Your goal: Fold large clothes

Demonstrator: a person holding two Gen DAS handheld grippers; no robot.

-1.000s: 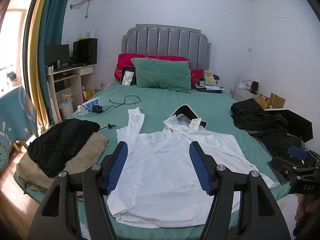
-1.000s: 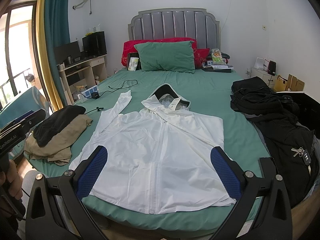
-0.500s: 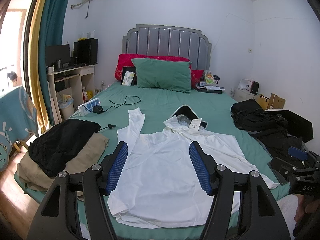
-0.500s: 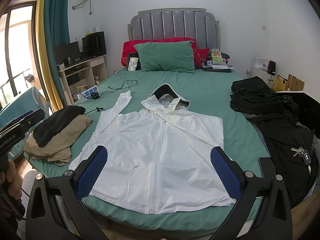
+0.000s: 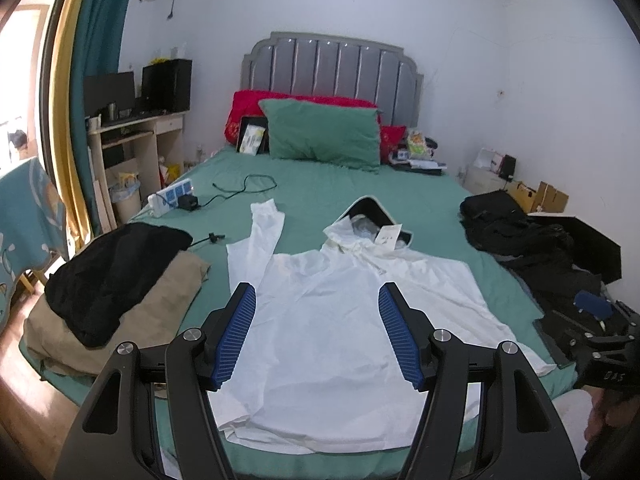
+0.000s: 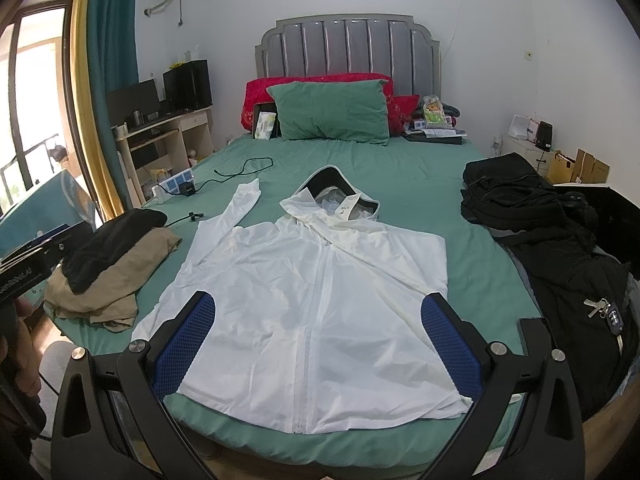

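White and thin, the hooded jacket lies front-up on the bed, hood away from us, below and ahead of our left claw and right claw, both spread and empty, its outstretched sleeve seemingly nearer the left.

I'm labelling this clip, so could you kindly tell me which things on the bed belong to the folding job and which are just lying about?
Job:
white jacket, spread flat
bed under it
left tool and right tool, both open

Lying about:
black and tan clothes
black bags
keys
power strip
green pillow
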